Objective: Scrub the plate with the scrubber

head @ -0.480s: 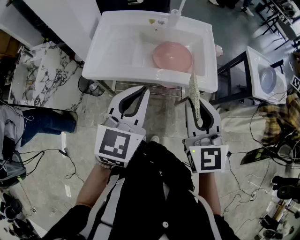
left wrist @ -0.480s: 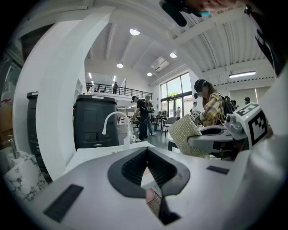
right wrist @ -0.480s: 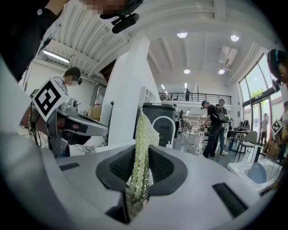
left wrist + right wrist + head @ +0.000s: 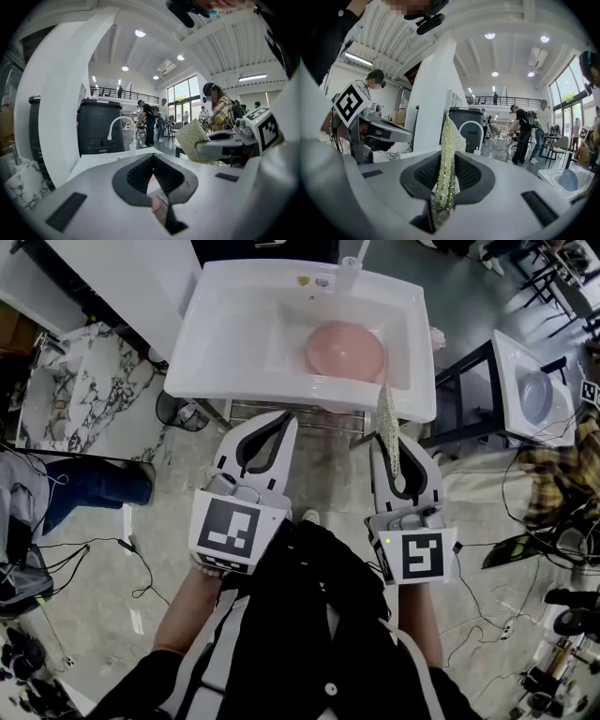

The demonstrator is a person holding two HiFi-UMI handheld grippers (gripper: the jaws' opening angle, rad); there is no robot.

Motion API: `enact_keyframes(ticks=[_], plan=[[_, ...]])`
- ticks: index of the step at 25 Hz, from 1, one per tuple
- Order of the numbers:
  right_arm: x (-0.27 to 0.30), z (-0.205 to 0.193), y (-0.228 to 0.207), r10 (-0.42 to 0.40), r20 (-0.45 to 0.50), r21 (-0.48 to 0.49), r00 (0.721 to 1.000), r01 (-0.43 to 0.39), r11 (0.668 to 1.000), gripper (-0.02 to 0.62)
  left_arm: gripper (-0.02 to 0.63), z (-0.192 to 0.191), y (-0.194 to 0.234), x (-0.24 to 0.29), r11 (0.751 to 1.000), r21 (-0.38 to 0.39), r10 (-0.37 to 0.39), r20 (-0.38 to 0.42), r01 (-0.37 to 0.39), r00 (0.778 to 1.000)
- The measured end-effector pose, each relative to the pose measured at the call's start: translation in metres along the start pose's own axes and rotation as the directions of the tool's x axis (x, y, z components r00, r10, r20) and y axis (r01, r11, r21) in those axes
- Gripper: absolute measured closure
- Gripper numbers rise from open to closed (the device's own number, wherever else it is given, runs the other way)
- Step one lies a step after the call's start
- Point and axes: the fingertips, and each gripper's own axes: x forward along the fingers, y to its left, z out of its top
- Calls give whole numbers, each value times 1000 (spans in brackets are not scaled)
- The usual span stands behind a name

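Observation:
A pink plate lies in the white sink basin, toward its right side. My right gripper is shut on a flat yellow-green scrubber that stands on edge and reaches up to the sink's front rim; in the right gripper view the scrubber rises between the jaws. My left gripper is shut and holds nothing, just short of the sink's front edge. Both grippers hang in front of the sink, apart from the plate. From the left gripper view the scrubber shows at the right.
A faucet stands at the sink's back rim. A second white basin on a dark stand is at the right. A marble-patterned counter lies left. Cables run over the floor. People stand in the background.

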Motion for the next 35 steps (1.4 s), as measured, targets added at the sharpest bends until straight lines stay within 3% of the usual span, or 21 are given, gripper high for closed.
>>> enact_keyframes(ticks=[16, 35], plan=[[6, 6, 15, -35, -27, 22, 999, 36, 999, 522, 604, -1, 16, -10, 1000, -22, -21, 11, 21, 1000], [-1, 2, 23, -134, -19, 15, 991, 134, 991, 522, 604, -6, 21, -14, 995, 35, -93, 38, 92, 995]])
